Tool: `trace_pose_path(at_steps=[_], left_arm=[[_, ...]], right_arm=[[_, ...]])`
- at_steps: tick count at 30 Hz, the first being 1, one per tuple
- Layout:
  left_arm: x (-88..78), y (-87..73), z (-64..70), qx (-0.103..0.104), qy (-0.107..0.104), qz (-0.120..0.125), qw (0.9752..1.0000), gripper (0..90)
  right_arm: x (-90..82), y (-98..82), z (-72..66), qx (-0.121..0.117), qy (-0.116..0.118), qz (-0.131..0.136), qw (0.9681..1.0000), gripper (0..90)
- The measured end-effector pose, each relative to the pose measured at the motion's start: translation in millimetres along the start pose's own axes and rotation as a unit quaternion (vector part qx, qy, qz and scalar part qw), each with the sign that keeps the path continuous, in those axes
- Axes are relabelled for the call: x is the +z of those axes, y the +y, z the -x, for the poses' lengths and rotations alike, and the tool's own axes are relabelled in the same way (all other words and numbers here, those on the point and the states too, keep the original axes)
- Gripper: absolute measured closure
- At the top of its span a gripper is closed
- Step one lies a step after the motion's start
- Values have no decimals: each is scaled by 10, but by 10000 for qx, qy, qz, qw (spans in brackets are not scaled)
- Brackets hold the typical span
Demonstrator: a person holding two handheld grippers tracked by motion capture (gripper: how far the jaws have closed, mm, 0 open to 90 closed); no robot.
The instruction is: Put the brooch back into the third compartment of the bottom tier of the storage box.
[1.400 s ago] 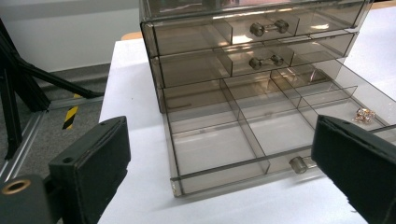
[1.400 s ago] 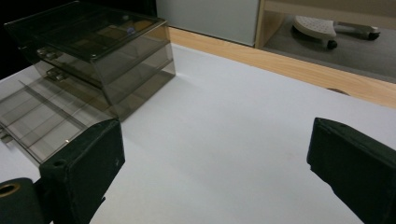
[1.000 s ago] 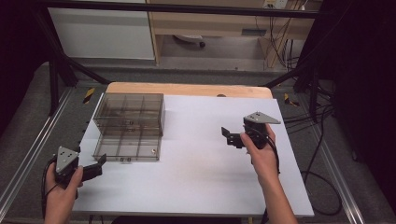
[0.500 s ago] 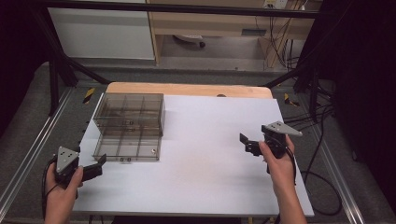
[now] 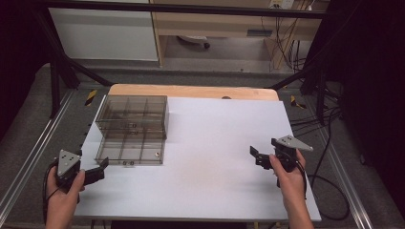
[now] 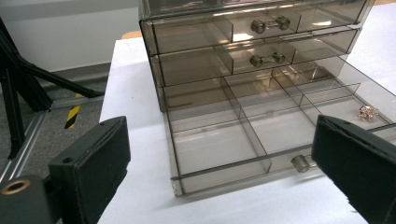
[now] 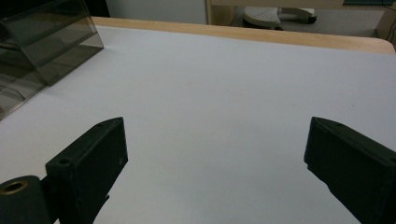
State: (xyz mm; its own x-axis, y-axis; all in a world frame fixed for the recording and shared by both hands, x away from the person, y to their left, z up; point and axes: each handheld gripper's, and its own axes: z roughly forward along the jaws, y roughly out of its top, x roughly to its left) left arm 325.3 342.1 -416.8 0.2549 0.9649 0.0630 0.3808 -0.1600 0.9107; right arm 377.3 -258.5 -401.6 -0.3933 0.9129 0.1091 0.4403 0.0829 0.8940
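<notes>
From the high view, nothing on the bench carries writing that can be read. The left claw (image 5: 98, 171) sits at the bench's near left corner, jaws spread and holding nothing, just off the front of the smoky clear drawer cabinet (image 5: 133, 117), which stands near the left edge with its bottom drawer (image 5: 130, 151) pulled out toward the near edge. The right claw (image 5: 258, 156) hovers near the right edge, well apart from the cabinet, jaws spread and empty.

In the left gripper view, the wide-open jaws frame the open bottom drawer (image 6: 261, 135); its knob (image 6: 300, 163) lies just beside the right-hand jaw, though I cannot tell whether they touch. A small sparkly trinket (image 6: 368, 112) lies in a compartment at the drawer's right.

In the right gripper view, the jaws stand wide apart over bare white bench top (image 7: 224, 93), with the cabinet's corner (image 7: 46, 42) at upper left.
</notes>
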Motion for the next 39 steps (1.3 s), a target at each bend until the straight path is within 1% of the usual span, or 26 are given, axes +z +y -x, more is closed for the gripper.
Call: trace_pose_path(at_steps=[4,6,8,11,12,15,16,18,19,20,22,23,24,25,28,29,30,31,35,37,39], left_arm=[[-4,2,16,42,-24,-2,10000,47],[-1,4,22,12,-34,5,10000,47],[-7,7,22,6,-48,10,10000,47],[-25,15,27,10,-81,52,10000,47],[-30,21,31,16,-107,95,9999,47],[-40,49,55,-42,-244,259,9994,47],[-42,58,69,-34,-263,265,9993,46],[-52,70,110,13,-317,286,9991,47],[-59,76,129,25,-344,309,9989,47],[-72,89,158,61,-424,349,9985,49],[-79,107,210,112,-498,400,9979,71],[-77,112,230,130,-504,397,9979,75],[-74,118,262,148,-551,373,9977,79],[-72,121,283,148,-583,373,9975,79],[-80,140,371,230,-708,368,9965,87],[-81,143,391,246,-770,369,9960,126],[-80,144,418,266,-822,358,9956,174],[-74,146,446,316,-842,308,9955,202],[-63,149,501,331,-865,128,9956,251],[-71,152,510,324,-848,114,9958,307],[-80,159,499,318,-848,-2,9959,351]], right_arm=[[-13,-61,3,-121,-16,-41,9999,68],[-6,-109,-8,-142,18,1,9999,65],[10,-167,-18,-250,-47,9,9997,52],[47,-239,-22,-305,-104,-11,9995,43],[54,-252,-19,-334,-111,-12,9994,43],[68,-296,-23,-296,-62,-31,9995,47],[72,-308,-34,-248,-32,-62,9997,47],[85,-335,-51,-251,26,-115,9996,47],[93,-347,-63,-271,39,-156,9995,48],[101,-355,-73,-283,44,-182,9994,48],[125,-372,-96,-371,66,-266,9989,46],[135,-379,-114,-382,80,-340,9987,45],[141,-383,-123,-399,94,-363,9985,44],[143,-386,-143,-356,131,-388,9985,43],[144,-386,-179,-408,161,-416,9982,42],[145,-384,-184,-446,167,-424,9980,41],[147,-382,-190,-438,171,-433,9980,41],[150,-379,-193,-431,173,-436,9980,42],[154,-381,-199,-454,151,-465,9978,42],[149,-382,-201,-448,149,-473,9978,42],[148,-381,-199,-439,173,-471,9978,42]])
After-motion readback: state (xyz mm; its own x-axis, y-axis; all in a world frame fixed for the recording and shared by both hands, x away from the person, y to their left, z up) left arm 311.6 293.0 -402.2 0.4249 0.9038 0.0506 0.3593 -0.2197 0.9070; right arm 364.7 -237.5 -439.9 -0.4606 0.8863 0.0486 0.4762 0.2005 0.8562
